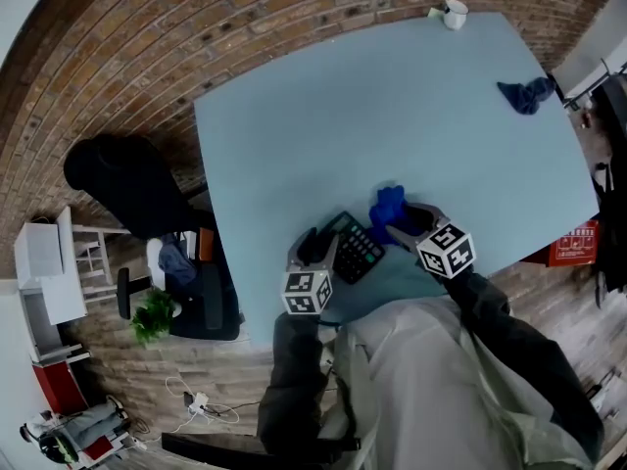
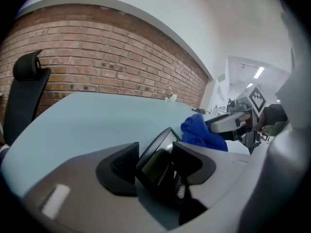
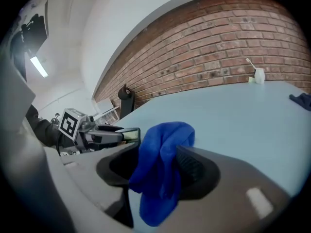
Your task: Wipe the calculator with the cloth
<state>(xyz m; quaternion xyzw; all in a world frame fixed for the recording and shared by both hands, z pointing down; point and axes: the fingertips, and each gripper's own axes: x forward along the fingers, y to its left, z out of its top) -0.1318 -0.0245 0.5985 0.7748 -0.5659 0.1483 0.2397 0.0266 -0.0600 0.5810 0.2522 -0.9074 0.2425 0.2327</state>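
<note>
Left gripper view gives me the clearest read. The calculator (image 2: 154, 161) stands tilted on edge between the jaws of the left claw (image 2: 155, 149), its display end raised and its face turned toward the left jaw. Both pads look to be against it, so I take that claw as clamped on the calculator. From the head view, the calculator sits at the near edge of the pale blue worktop (image 1: 392, 116), close in front of me, with the left claw at its left end.

Just beside it on the right is the blue cloth (image 3: 163, 164). In the right gripper view it hangs bunched between the jaws of the right claw (image 3: 155, 154). Those jaws stand wide apart. The cloth rests against the right jaw's ribbed pad, and I can see a dark gap between it and the left jaw. I read that claw as open, with the cloth loose inside it rather than pinched. The two claws are near each other, each showing up in the other's camera.

Farther off, a second, darker blue rag (image 1: 526, 94) lies near the far right edge of the worktop. A white cup (image 1: 455, 14) stands at the far side, near the brick wall (image 2: 97, 57). A black office chair (image 1: 118, 179) sits off the worktop's left side.
</note>
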